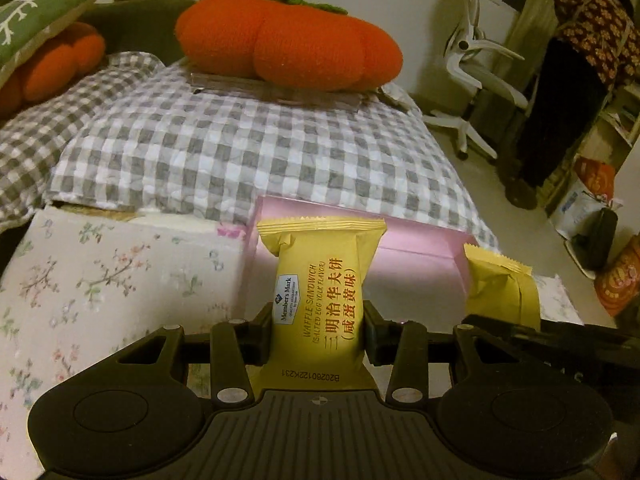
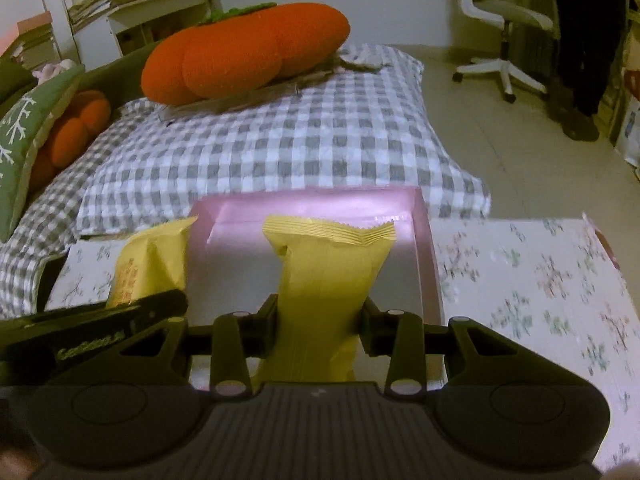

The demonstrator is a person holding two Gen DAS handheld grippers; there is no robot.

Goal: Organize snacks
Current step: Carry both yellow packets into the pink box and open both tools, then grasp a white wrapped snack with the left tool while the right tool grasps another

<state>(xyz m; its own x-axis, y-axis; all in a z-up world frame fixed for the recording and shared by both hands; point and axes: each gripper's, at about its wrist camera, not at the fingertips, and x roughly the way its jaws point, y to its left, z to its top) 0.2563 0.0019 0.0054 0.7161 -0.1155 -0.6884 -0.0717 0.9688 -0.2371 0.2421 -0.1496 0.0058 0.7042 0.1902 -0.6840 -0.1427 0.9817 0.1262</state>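
While each gripper pinches a yellow packet upright, the left gripper [image 1: 318,334] and right gripper [image 2: 320,330] point at the open pink box [image 2: 420,216] just ahead, right one more squarely.
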